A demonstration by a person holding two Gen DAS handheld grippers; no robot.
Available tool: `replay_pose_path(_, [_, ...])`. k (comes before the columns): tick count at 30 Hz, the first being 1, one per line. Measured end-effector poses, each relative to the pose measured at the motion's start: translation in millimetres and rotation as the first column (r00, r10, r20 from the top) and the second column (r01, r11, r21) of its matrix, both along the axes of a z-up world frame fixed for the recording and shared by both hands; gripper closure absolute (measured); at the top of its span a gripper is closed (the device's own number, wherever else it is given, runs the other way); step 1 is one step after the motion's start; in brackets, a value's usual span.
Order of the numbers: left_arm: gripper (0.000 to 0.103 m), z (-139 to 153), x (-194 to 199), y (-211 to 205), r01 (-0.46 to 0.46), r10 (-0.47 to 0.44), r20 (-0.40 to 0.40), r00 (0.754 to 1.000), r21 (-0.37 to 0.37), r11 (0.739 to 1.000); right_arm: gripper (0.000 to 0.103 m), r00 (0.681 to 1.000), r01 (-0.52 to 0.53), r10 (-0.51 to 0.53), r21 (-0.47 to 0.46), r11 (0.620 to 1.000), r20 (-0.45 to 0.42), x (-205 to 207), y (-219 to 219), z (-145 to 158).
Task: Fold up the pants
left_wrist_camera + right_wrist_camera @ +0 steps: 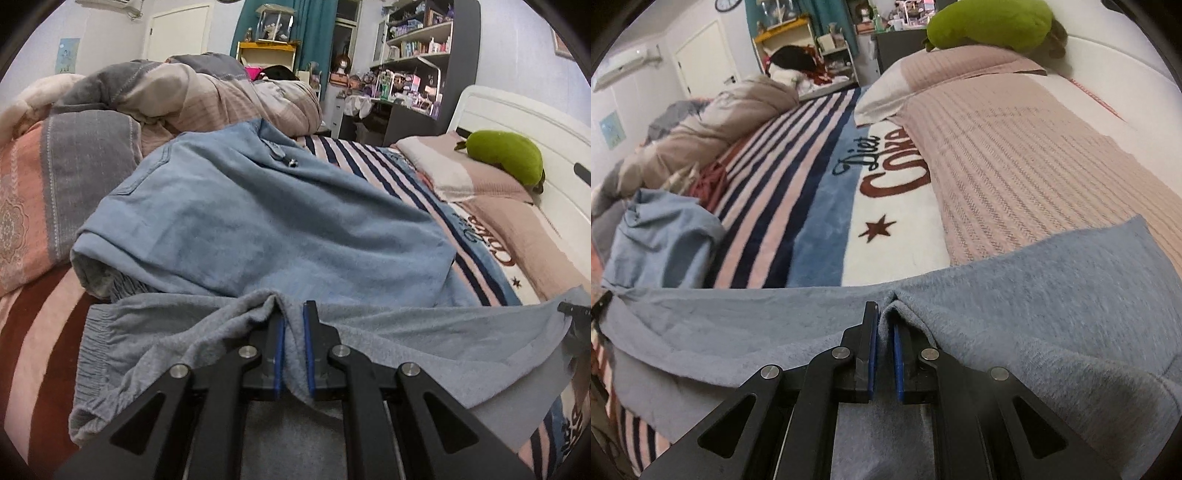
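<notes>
Grey sweatpants (424,343) are stretched between both grippers above the bed. My left gripper (293,314) is shut on a pinch of their edge near the elastic cuff (86,354). My right gripper (884,314) is shut on another pinch of the same grey pants (1052,314), which drape over the pink blanket. The right gripper's tip shows in the left wrist view (574,314) at the far right edge. The left gripper's tip shows in the right wrist view (602,301) at the far left edge.
A folded light-blue denim garment (266,221) lies just beyond the pants; it also shows in the right wrist view (661,240). The striped blanket (798,177) covers the bed. A crumpled duvet (207,96) lies at the back, a pillow with a green plush (506,155) at the right.
</notes>
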State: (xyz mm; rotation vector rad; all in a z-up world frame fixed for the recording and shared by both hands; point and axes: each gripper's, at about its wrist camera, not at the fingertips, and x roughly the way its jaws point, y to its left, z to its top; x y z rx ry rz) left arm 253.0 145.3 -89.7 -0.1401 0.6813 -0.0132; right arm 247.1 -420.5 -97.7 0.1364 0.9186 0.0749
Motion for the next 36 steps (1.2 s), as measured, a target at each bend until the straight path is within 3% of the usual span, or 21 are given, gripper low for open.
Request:
replay_pose_path(1, [0.091, 1, -1, 0, 0.002, -0.002, -0.001, 1.0, -0.005, 1.0, 0.1, 1.0, -0.002, 0.002, -0.011, 1.0, -0.006, 1, 2, -1])
replay_pose_path(2, [0.08, 3, -2, 2, 0.006, -0.006, 0.001, 1.0, -0.019, 1.0, 0.096, 1.0, -0.007, 0.007, -0.025, 1.0, -0.01, 0, 3, -1])
replay_pose_path(3, [0.069, 6, -6, 2, 0.01, -0.01, 0.009, 1.0, -0.032, 0.999, 0.086, 1.0, -0.012, 0.012, -0.03, 0.999, -0.013, 0, 4, 0])
replay_pose_path(4, [0.041, 10, -9, 4, 0.012, -0.011, 0.022, 1.0, -0.037, 0.999, 0.08, 1.0, -0.018, 0.018, -0.031, 0.999, -0.015, -2, 5, 1])
replay_pose_path(5, [0.028, 17, -15, 3, 0.013, -0.012, 0.041, 0.999, -0.017, 1.0, 0.065, 1.0, -0.024, 0.023, -0.029, 0.999, -0.016, -4, 6, 4])
replay_pose_path(6, [0.028, 25, -21, 2, 0.023, -0.024, 0.073, 0.997, 0.01, 1.0, 0.055, 0.999, -0.031, 0.03, -0.033, 0.999, -0.017, -8, 8, 8])
replay_pose_path(11, [0.028, 52, -46, 9, 0.027, -0.029, 0.119, 0.993, 0.024, 0.999, 0.048, 0.996, -0.066, 0.073, -0.135, 0.989, 0.047, -37, 26, 41])
replay_pose_path(13, [0.028, 55, -55, 9, 0.028, -0.032, 0.12, 0.992, 0.032, 0.999, 0.042, 0.99, -0.095, 0.106, -0.118, 0.988, 0.089, -48, 35, 55])
replay_pose_path(17, [0.028, 45, -68, 1, 0.075, -0.076, 0.083, 0.994, 0.012, 0.997, 0.042, 0.954, -0.264, 0.268, -0.049, 0.963, 0.136, -66, 75, 70])
replay_pose_path(19, [0.03, 33, -70, -8, 0.111, -0.111, 0.045, 0.993, -0.011, 0.994, 0.049, 0.914, -0.386, 0.379, 0.021, 0.922, 0.142, -72, 101, 69])
replay_pose_path(21, [0.039, 20, -70, -17, 0.152, -0.151, 0.007, 0.988, -0.044, 0.987, 0.079, 0.864, -0.503, 0.492, 0.129, 0.855, 0.107, -74, 129, 54])
replay_pose_path(23, [0.051, 7, -67, -26, 0.176, -0.179, -0.029, 0.984, -0.069, 0.982, 0.082, 0.823, -0.562, 0.567, 0.217, 0.798, 0.046, -73, 154, 29])
replay_pose_path(25, [0.056, -5, -64, -35, 0.202, -0.207, -0.059, 0.977, -0.084, 0.976, 0.084, 0.805, -0.577, 0.593, 0.224, 0.785, -0.004, -72, 170, 6])
replay_pose_path(29, [0.063, -19, -49, -50, 0.231, -0.238, -0.107, 0.965, -0.07, 0.97, 0.087, 0.833, -0.531, 0.552, 0.21, 0.821, -0.05, -55, 178, -28])
replay_pose_path(36, [0.068, -27, -8, -55, 0.247, -0.247, -0.148, 0.958, -0.018, 0.969, 0.087, 0.865, -0.49, 0.5, 0.128, 0.862, -0.051, -18, 169, -38])
